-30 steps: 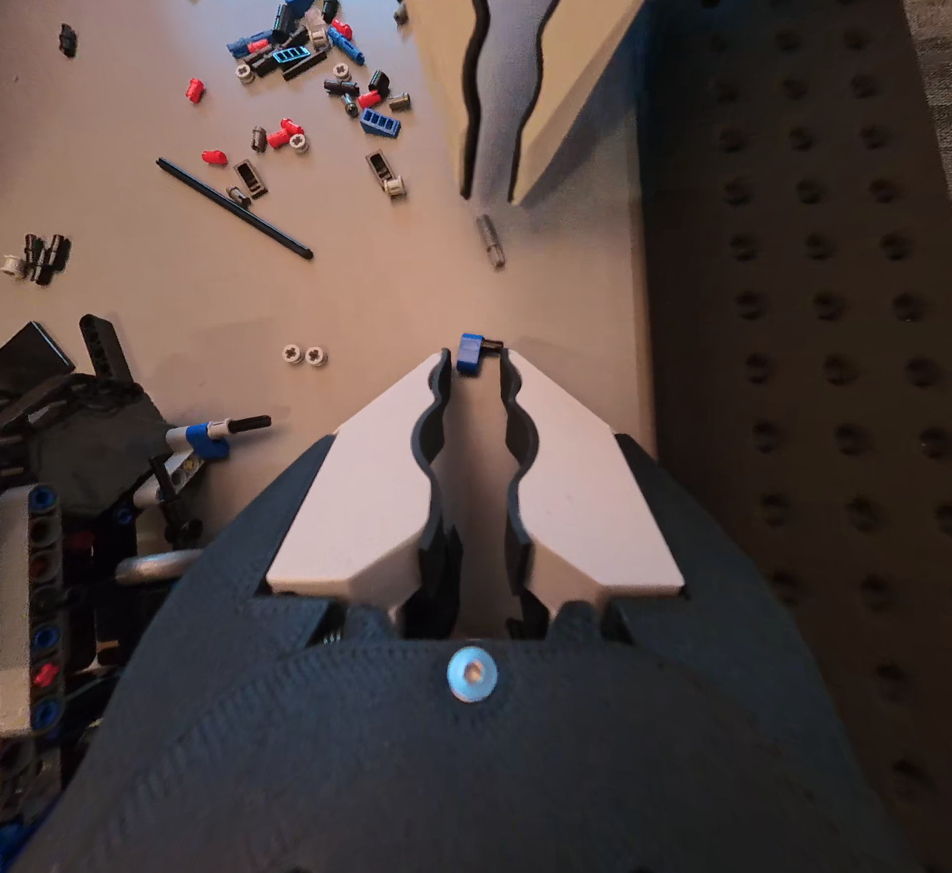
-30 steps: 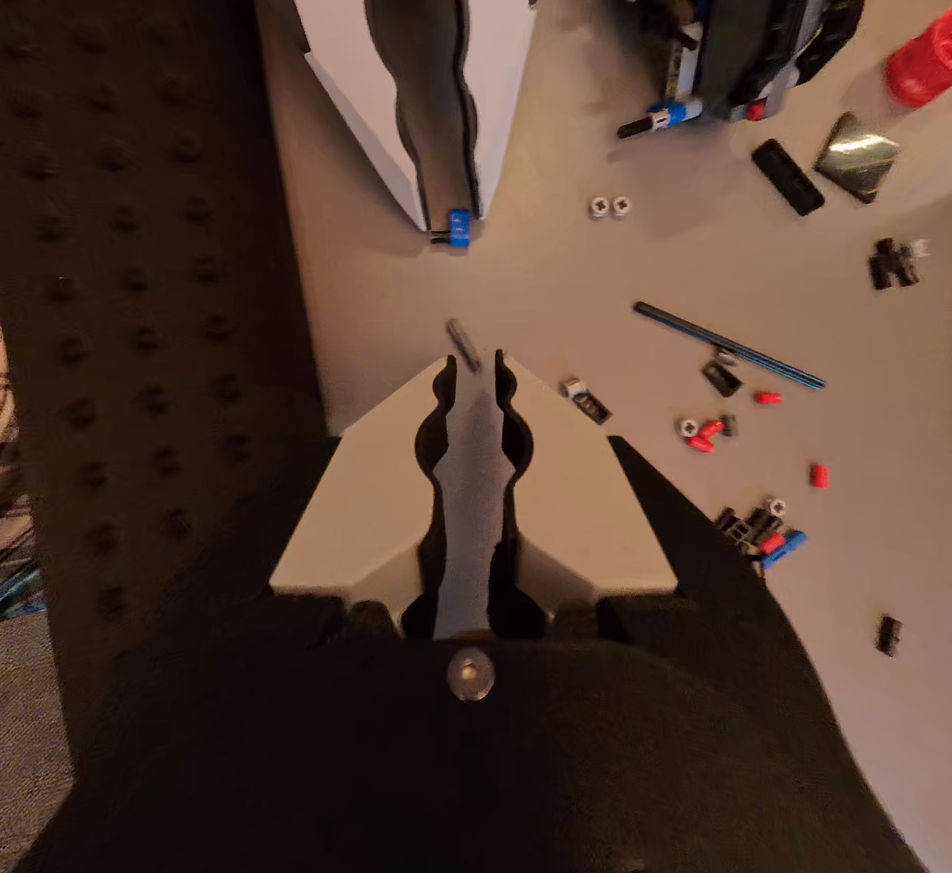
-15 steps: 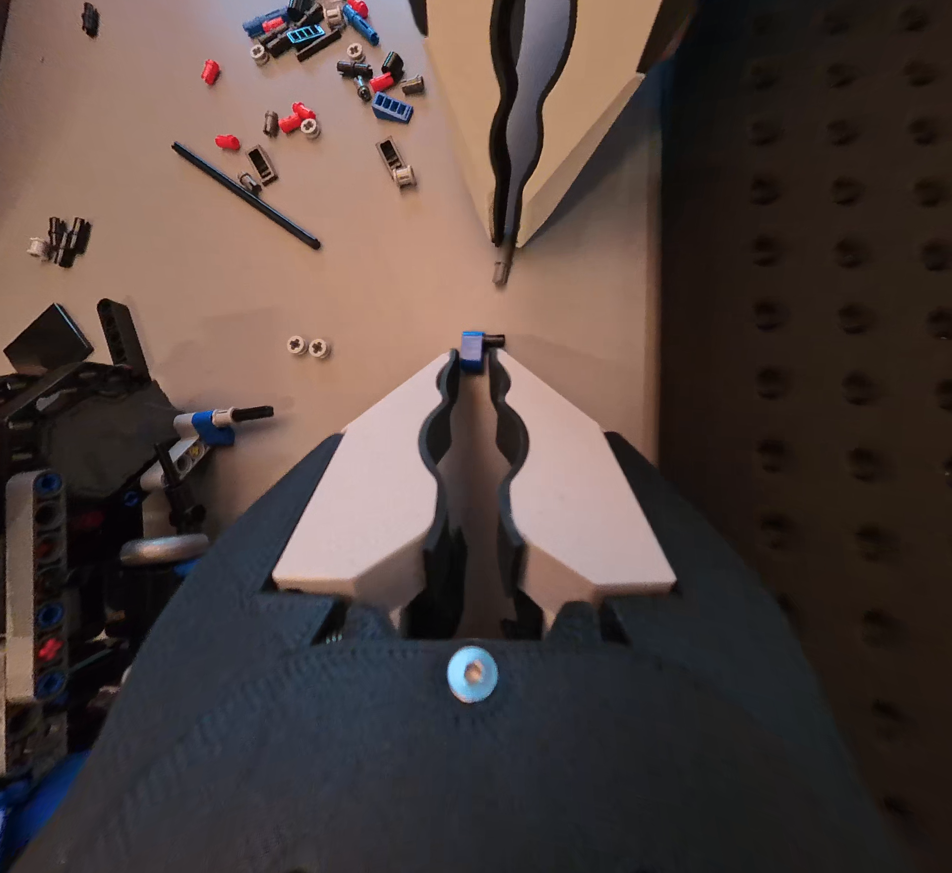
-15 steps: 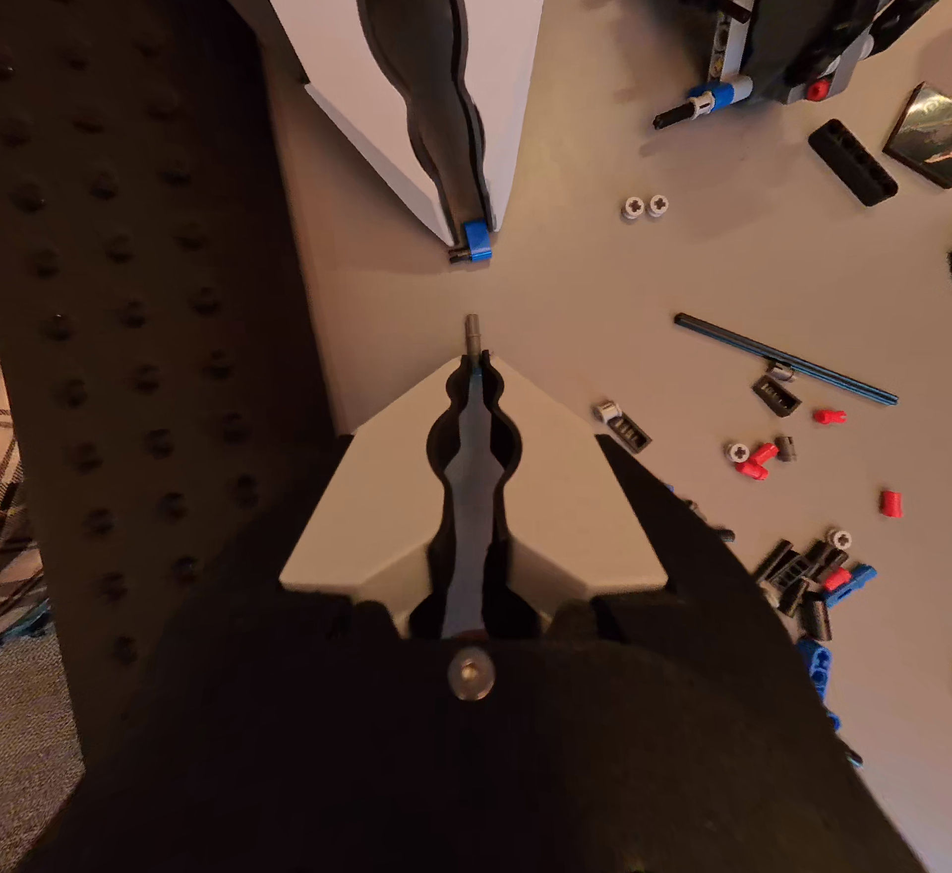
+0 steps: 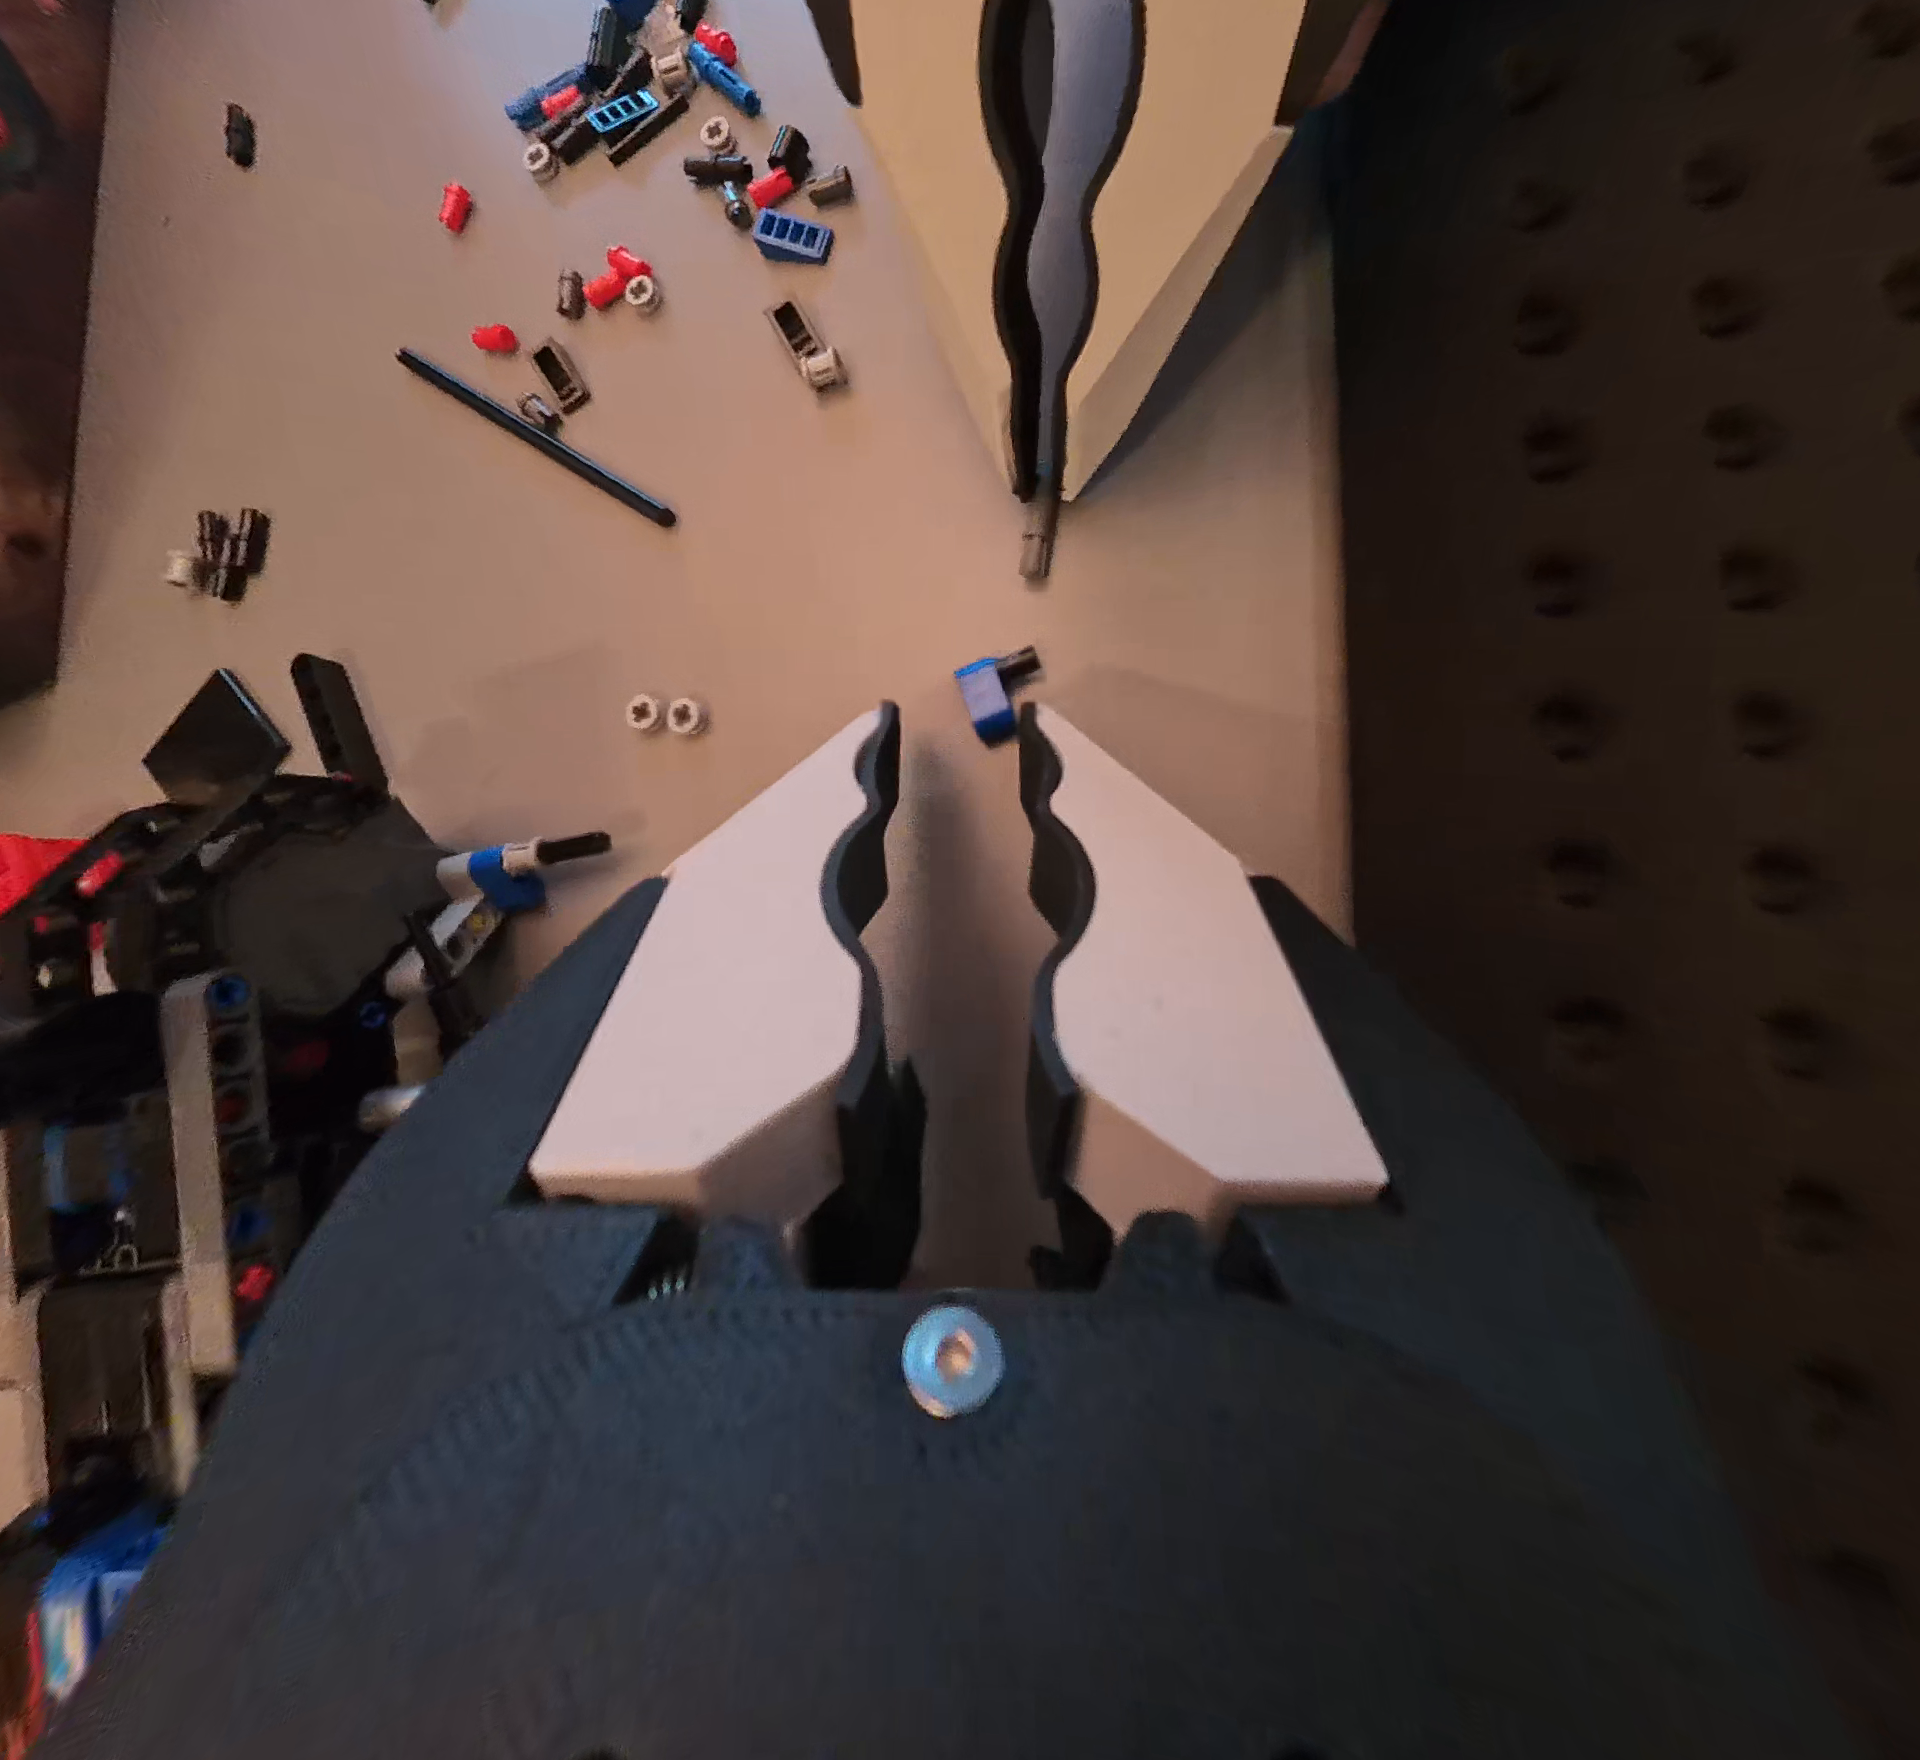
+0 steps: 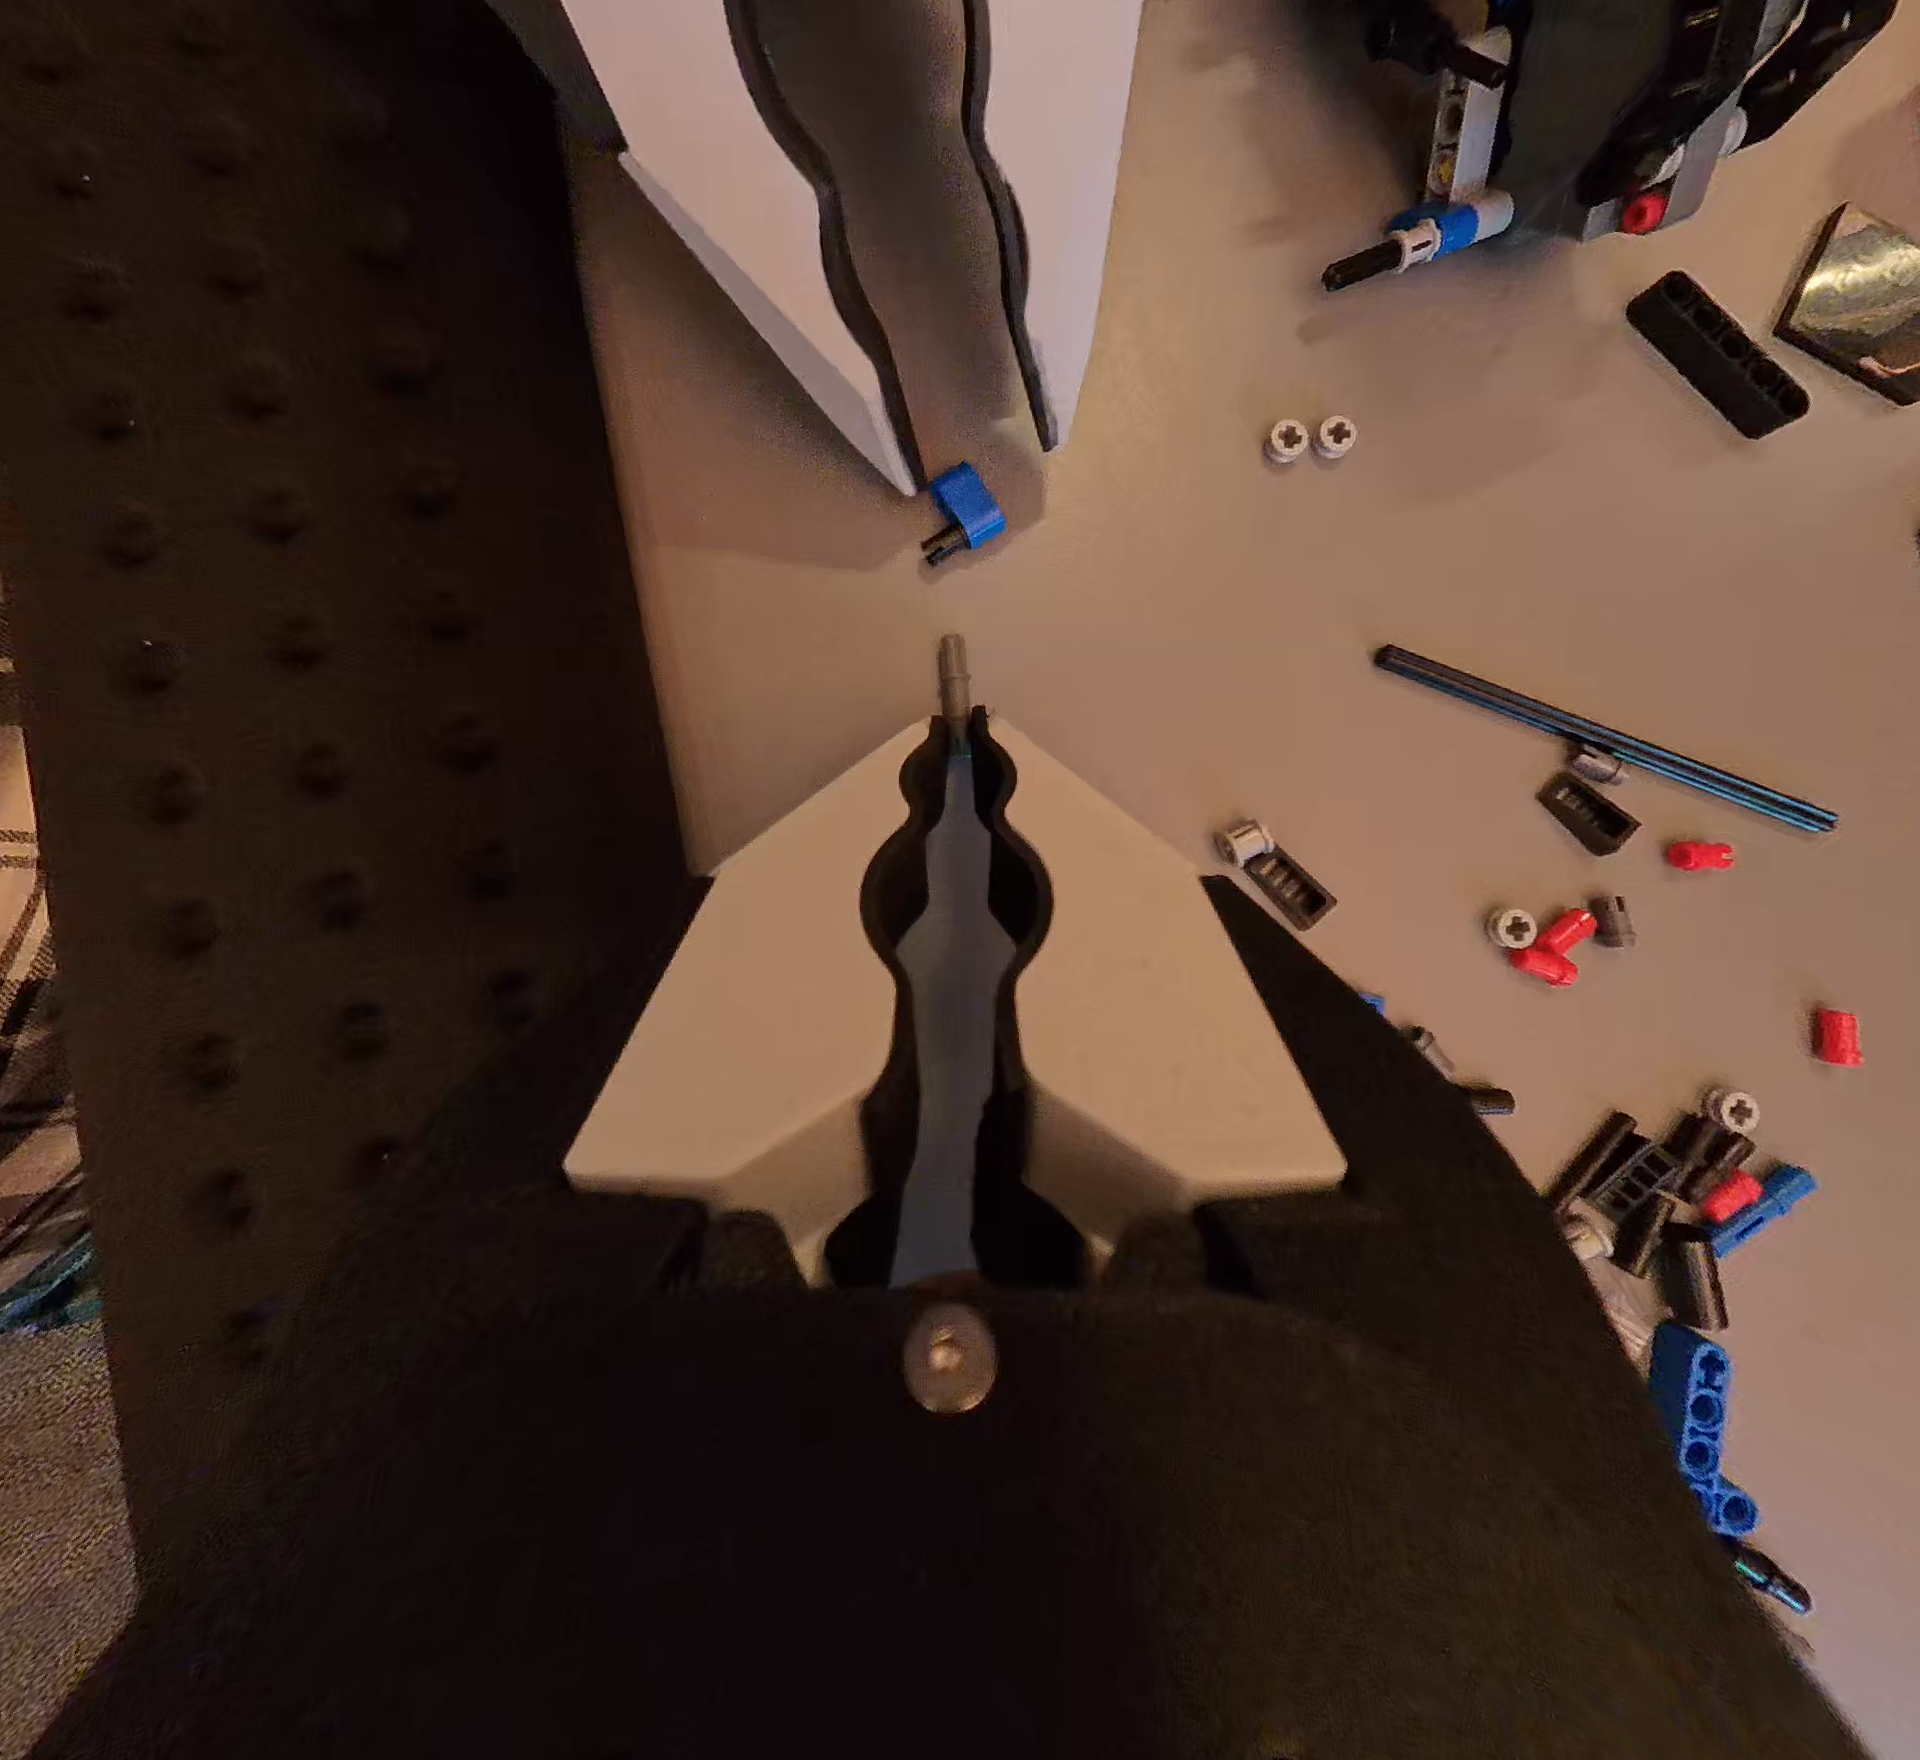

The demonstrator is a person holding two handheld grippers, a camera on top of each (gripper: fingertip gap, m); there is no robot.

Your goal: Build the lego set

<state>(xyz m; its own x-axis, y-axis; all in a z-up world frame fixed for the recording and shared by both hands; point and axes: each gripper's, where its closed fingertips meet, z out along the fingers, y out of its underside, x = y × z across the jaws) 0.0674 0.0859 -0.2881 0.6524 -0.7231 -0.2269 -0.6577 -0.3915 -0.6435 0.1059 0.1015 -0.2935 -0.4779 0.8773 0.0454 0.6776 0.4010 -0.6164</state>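
Left claw open beside blue connector, right claw pinching grey pin

1. The worktop is showing plain beige-grey.
2. The fingers are looking white, edged with black wavy pads.
3. The small connector is showing blue with a black pin.
4. The peg is looking grey.
5. The loose pieces are mixing red, blue, black and grey.
6. The long axle is appearing black.
7. The side board is showing dark, dotted with rows of holes.
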